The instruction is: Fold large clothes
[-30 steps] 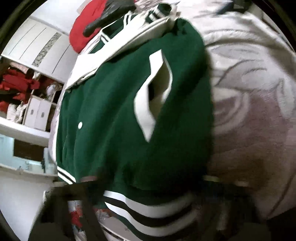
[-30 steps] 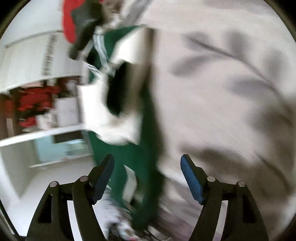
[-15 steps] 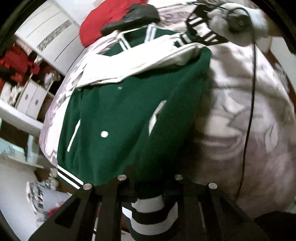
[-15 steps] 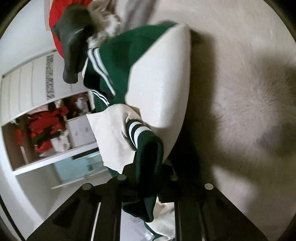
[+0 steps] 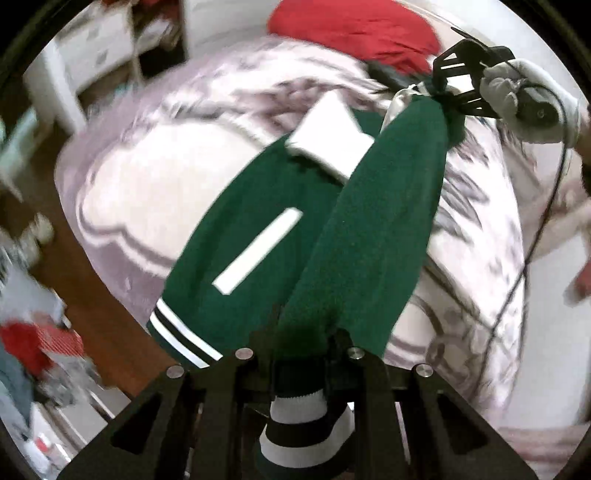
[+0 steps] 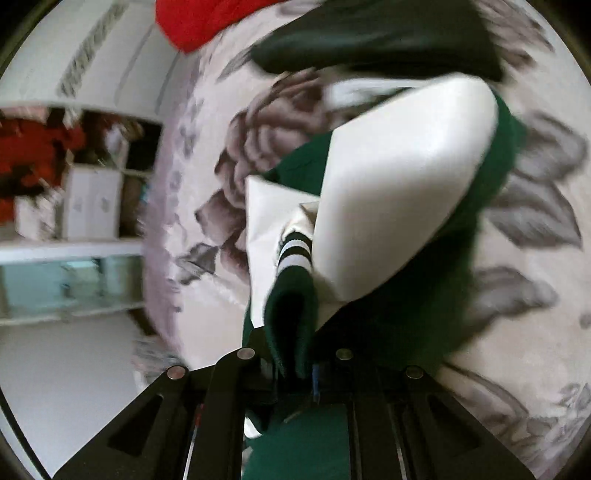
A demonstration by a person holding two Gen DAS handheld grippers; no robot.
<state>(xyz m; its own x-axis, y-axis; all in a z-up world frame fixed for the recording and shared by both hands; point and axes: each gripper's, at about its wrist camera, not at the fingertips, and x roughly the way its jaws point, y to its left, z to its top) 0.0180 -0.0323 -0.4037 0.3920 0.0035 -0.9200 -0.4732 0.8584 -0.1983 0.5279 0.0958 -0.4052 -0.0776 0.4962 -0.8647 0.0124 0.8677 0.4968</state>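
A green varsity jacket (image 5: 369,229) with white sleeves and striped ribbing hangs stretched between both grippers above the bed. My left gripper (image 5: 299,347) is shut on its green fabric just above the striped hem (image 5: 295,428). At the far end, my right gripper (image 5: 448,98) pinches the other edge, carried by a gloved hand (image 5: 517,99). In the right wrist view the right gripper (image 6: 295,362) is shut on a green fold of the jacket (image 6: 291,317) below a striped band. A white sleeve (image 6: 399,206) hangs beyond it.
A floral pale blanket (image 5: 122,199) covers the bed (image 6: 517,332) under the jacket. A red garment (image 5: 351,29) and a black garment (image 6: 376,40) lie at the far end. White shelves (image 6: 92,206) stand to the left. A cable (image 5: 535,229) trails from the right gripper.
The right gripper, open a second ago, has shut on the jacket. Both grippers have risen and moved apart, lifting the jacket off the blanket and pulling it taut.
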